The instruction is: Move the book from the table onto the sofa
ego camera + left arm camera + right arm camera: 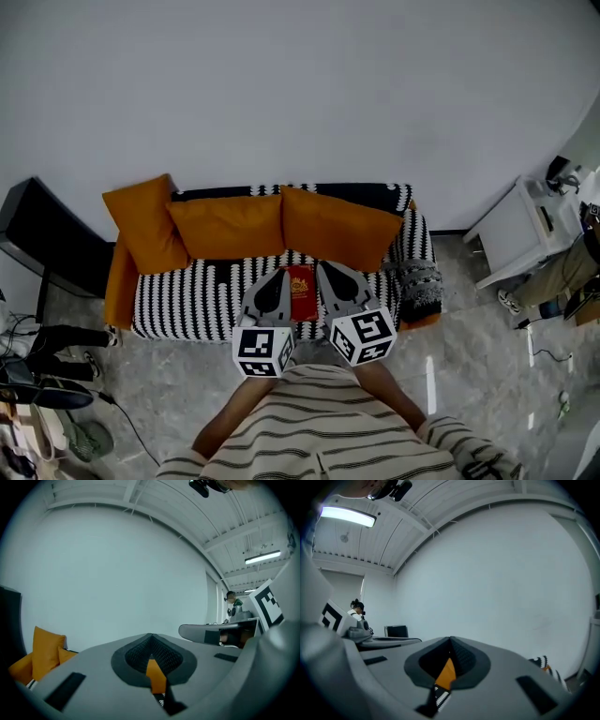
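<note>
Leftmost, against the pale wall, a black furniture piece (42,234), with dark clutter on the floor below it. Next along, sofa (187,300) under a black-and-white striped cover, orange arm at its left end, three orange cushions (228,225) propped along the back. Nearer the camera, beyond the striped shirt (319,422), left gripper (275,281) over the front of the seat, jaws clenched tight on nothing, marker cube (262,349) at its rear. In the left gripper view, ribbed pads (138,656) pressed together, only a sliver of orange cushion showing past them. Just right of that, red book (301,292) lying flat on the sofa seat, seen between the two grippers and gripped by neither. Then right gripper (328,272), likewise clamped shut and empty. Farther right, grey throw (419,281) on the sofa's right end. Beyond that, white cabinet (516,230) on the stone floor, then another person's leg (562,272) at the frame edge.
</note>
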Motion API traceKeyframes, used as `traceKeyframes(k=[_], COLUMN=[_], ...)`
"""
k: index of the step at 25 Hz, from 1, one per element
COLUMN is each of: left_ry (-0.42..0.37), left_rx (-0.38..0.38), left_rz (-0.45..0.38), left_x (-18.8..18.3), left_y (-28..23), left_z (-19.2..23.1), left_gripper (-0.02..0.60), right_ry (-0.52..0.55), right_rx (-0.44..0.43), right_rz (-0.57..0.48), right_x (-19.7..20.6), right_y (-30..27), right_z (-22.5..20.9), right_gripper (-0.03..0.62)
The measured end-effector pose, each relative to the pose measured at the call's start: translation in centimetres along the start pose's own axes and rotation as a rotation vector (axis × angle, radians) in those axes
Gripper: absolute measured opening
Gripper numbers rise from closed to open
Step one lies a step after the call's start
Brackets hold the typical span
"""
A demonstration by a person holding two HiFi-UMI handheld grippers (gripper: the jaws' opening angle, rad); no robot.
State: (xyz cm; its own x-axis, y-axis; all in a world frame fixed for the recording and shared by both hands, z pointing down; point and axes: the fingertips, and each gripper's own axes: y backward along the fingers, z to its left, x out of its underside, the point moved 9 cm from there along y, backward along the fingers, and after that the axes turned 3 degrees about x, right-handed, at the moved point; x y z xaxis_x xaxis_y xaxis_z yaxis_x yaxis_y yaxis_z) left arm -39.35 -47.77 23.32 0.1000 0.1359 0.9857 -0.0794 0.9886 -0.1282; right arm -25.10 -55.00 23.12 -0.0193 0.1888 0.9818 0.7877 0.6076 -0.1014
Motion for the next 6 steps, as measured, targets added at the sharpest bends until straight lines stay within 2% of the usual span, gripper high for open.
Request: traceKeyframes(k=[6], left_ry=[0.009], left_rx=[0.005], left_rz=[-0.001], left_x=[0.03], left_y=[-0.31], left_z=[-0.13], left_gripper=[0.005], right_ry=[0.010], right_rx=[-0.008], right_rz=[0.006], right_x=[0.20], right_y=[-0.04], right_z=[-0.37], right_gripper=[0.014])
